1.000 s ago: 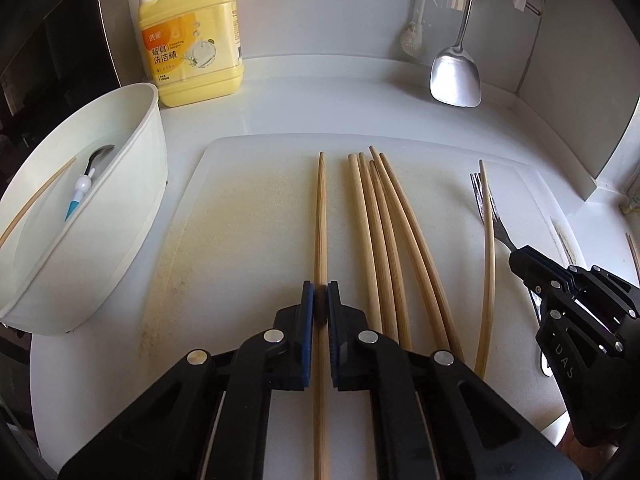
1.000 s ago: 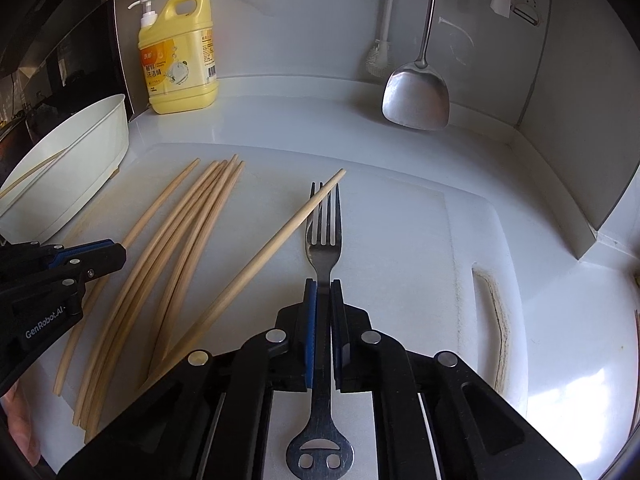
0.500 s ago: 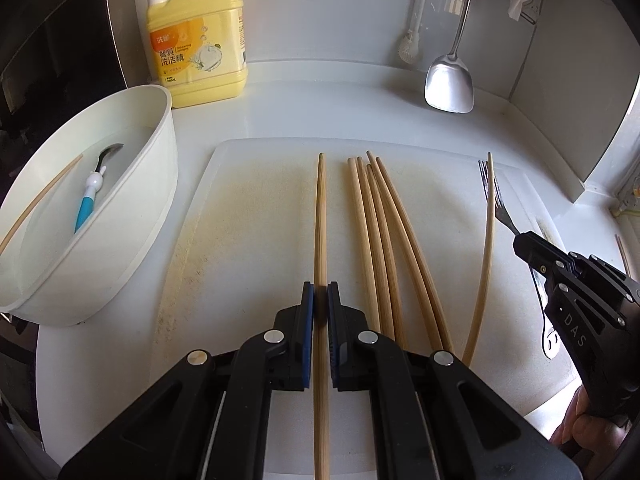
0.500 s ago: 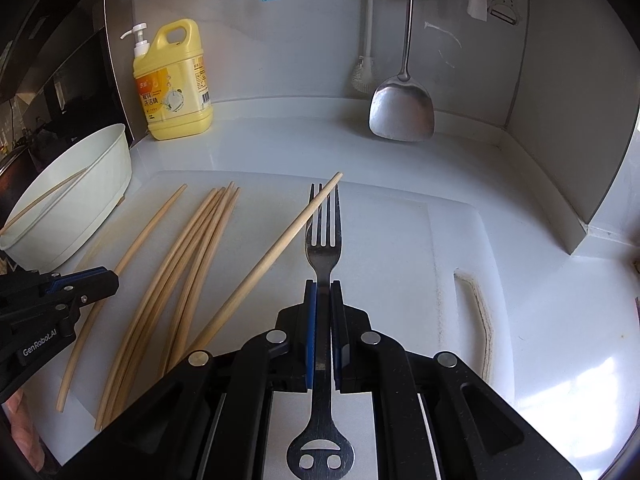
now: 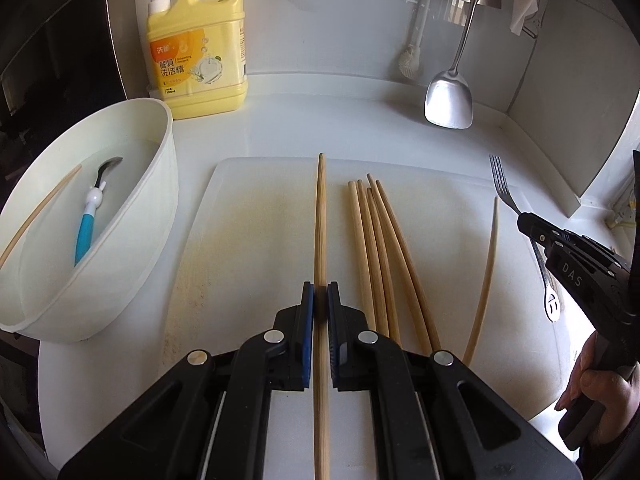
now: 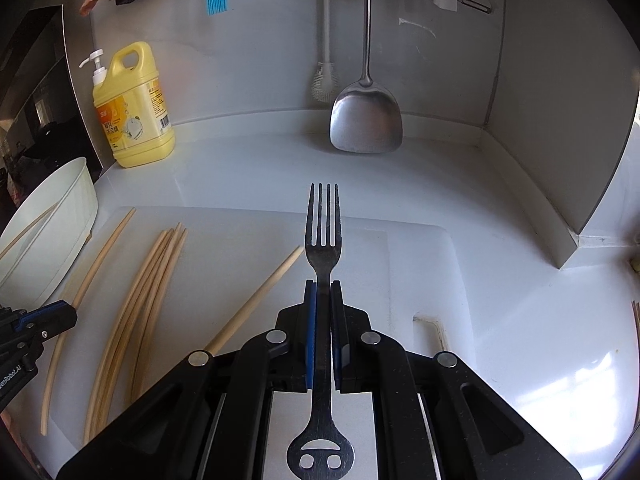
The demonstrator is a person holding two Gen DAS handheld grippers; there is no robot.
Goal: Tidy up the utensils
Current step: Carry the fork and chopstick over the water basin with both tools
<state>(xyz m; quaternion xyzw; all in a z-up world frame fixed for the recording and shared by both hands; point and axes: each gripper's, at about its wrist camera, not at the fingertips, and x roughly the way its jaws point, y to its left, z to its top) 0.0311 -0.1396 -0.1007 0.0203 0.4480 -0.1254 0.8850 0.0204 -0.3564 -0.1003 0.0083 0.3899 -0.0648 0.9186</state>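
Note:
My left gripper (image 5: 320,298) is shut on one wooden chopstick (image 5: 321,220) and holds it above the white cutting board (image 5: 248,208). Several more chopsticks (image 5: 380,248) lie on the board to its right, and one lone chopstick (image 5: 486,272) lies further right. My right gripper (image 6: 323,294) is shut on a metal fork (image 6: 323,236), tines forward, lifted above the board; it shows at the right edge of the left wrist view (image 5: 576,272). The left gripper shows at the left edge of the right wrist view (image 6: 36,324).
A white bowl (image 5: 132,248) at the left holds a blue-handled spoon (image 5: 90,220) and a chopstick. A yellow dish soap bottle (image 5: 198,52) stands at the back. A metal spatula (image 5: 450,96) and a brush hang on the back wall. A wall corner is at the right.
Both grippers have risen from the board, the left with its chopstick and the right with the fork. The lone chopstick stays on the board.

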